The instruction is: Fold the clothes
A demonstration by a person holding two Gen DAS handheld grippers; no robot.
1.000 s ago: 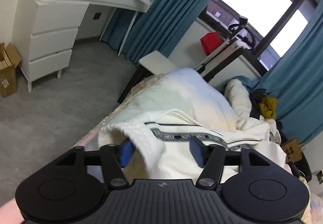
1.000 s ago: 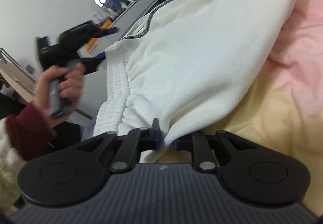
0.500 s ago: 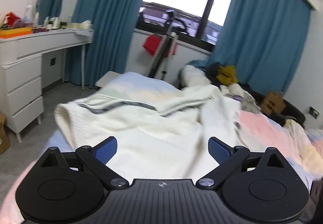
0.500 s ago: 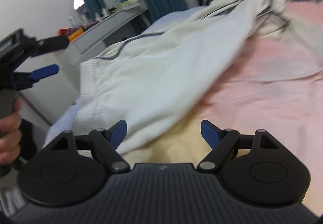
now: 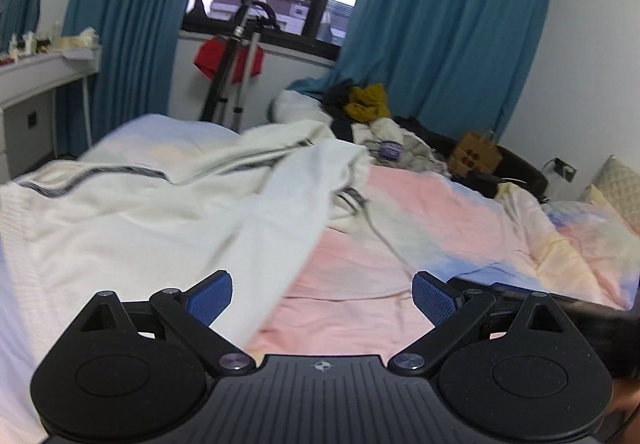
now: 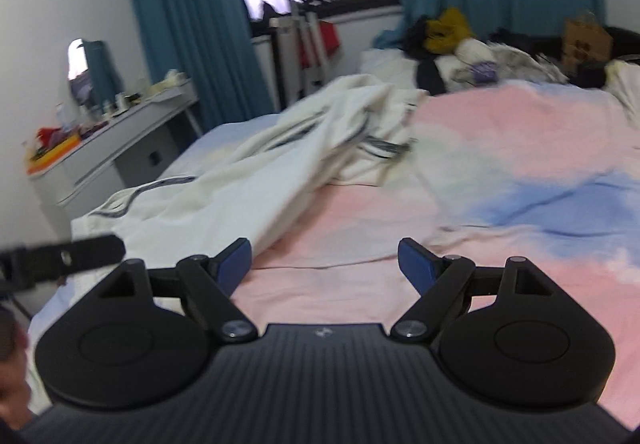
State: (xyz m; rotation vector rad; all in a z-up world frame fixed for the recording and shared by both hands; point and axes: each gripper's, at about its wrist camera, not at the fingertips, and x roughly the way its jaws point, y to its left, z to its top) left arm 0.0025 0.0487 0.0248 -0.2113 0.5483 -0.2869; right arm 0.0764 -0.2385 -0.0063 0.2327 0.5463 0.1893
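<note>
A white garment (image 5: 160, 220) with dark striped trim lies spread and rumpled along the left side of the bed (image 5: 420, 228), which has a pink, blue and yellow cover. My left gripper (image 5: 322, 300) hovers above the garment's near edge with its blue pads wide apart and nothing gripped. In the right wrist view the same garment (image 6: 224, 204) runs from near left to the far middle. My right gripper (image 6: 326, 266) is open over the pink cover, just right of the cloth's edge. The left gripper (image 6: 64, 256) shows as a black bar at that view's left edge.
A pile of mixed clothes (image 5: 368, 104) and a brown paper bag (image 5: 476, 152) sit at the bed's far end. A metal stand (image 5: 236, 60) with red cloth is under the window. A white dresser (image 6: 120, 148) flanks the bed's left side. Pillows (image 5: 616, 180) lie far right.
Both grippers let go of the white garment's edge, opened wide, and drew back and up. The garment now lies loose on the bed, and both views look across the room.
</note>
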